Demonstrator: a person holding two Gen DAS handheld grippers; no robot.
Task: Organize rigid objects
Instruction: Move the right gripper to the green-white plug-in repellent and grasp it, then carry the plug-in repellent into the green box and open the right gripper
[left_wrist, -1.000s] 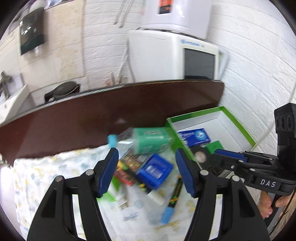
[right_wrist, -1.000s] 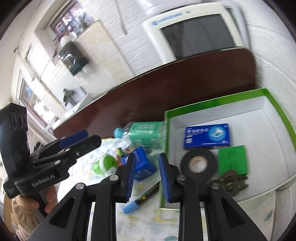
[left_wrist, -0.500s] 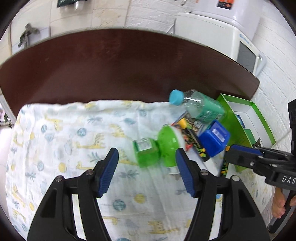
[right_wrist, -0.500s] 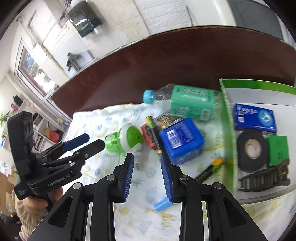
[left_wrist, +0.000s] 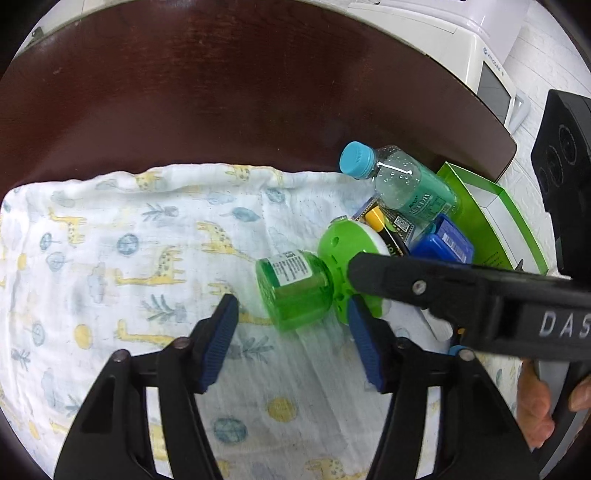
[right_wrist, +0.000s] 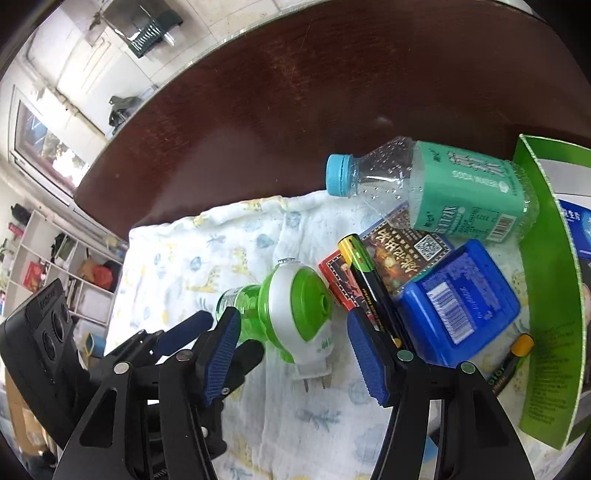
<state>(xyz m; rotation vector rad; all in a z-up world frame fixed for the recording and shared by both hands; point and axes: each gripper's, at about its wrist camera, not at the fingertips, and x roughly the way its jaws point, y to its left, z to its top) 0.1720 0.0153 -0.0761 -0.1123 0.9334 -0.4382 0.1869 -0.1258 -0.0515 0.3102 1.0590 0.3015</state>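
Few items already in box (right_wrist: 546, 280) — bottle (right_wrist: 454, 192), blue case (right_wrist: 458, 299), markers, vaporizer (right_wrist: 295, 314) left on cloth. Left gripper (left_wrist: 291, 332) jaws closing, right gripper (right_wrist: 291, 347) jaws opening — both straddle vaporizer, neither grasping.

A dark brown wooden table (left_wrist: 240, 92) is covered at its near part by a white cloth (left_wrist: 122, 258) printed with giraffes and leaves. On the cloth a green plug-in bottle (right_wrist: 288, 314), a water bottle (right_wrist: 443, 188), a blue box (right_wrist: 458, 302), card packs (right_wrist: 399, 251) and a marker (right_wrist: 365, 280) are laid. A green-sided box (right_wrist: 546, 288) is set at the right.
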